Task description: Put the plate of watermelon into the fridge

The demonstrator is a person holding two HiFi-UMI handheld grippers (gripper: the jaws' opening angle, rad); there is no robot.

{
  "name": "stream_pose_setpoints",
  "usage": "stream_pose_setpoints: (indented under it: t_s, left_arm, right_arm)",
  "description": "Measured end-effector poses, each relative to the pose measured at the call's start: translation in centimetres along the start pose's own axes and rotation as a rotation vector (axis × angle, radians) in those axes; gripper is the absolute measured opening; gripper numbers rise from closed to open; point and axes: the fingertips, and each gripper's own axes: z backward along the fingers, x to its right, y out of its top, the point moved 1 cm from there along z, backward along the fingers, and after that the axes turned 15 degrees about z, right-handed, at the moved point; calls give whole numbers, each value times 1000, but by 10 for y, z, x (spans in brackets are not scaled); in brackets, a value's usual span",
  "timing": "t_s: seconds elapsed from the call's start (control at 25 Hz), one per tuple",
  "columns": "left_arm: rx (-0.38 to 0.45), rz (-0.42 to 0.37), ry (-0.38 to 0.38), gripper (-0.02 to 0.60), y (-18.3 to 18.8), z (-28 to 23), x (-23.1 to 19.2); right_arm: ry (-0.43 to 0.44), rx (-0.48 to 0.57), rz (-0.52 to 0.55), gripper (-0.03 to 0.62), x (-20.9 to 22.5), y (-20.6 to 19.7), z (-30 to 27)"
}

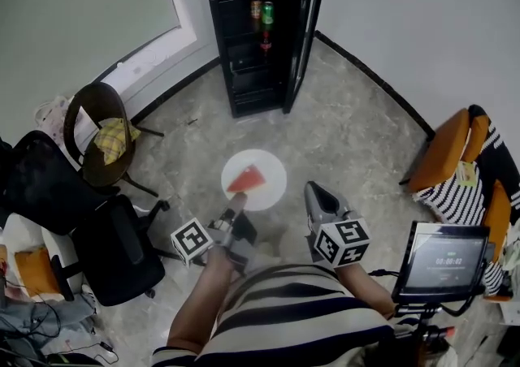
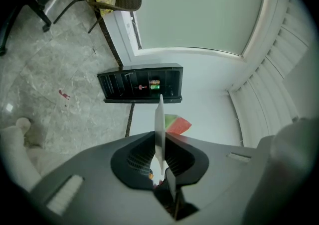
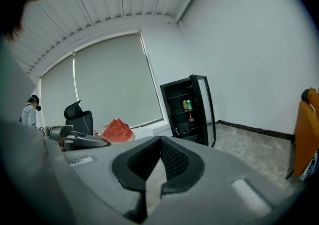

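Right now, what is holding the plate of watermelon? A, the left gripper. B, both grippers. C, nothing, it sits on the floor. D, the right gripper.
A: the left gripper has its jaws closed on the rim of the plate, while the right gripper has its jaws together with nothing between them.

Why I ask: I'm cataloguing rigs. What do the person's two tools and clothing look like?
Both the left tool and right tool have grey moulded bodies with black ribbed pads. Each carries a white cube printed with black square markers. The person wears a black-and-white striped top.
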Motion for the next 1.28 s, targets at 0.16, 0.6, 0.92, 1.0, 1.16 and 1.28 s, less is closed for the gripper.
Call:
stream_pose_setpoints:
  t_s: [0.16, 0.6, 0.92, 1.0, 1.16, 1.28]
  left_arm:
    - [0, 20, -4, 29, 3, 1, 0]
    - [19, 29, 2, 29, 26, -46, 9]
    - [32, 23, 17, 29, 41, -101, 22]
    - [31, 23, 22, 29, 42, -104, 23]
    - [34, 18, 16, 29, 45, -114, 25]
    - [32, 23, 15, 29, 42, -127, 26]
  right_arm:
    - [-17, -10, -11, -8, 2, 2, -4]
    - [26, -5, 17, -8, 25, 24, -63]
    - [40, -1, 55, -8, 64, 44, -111]
    - [41, 0, 65, -8, 66, 46, -114]
    - [48, 8, 63, -8, 70, 49, -120]
    - [48, 8, 74, -8, 81, 51, -124]
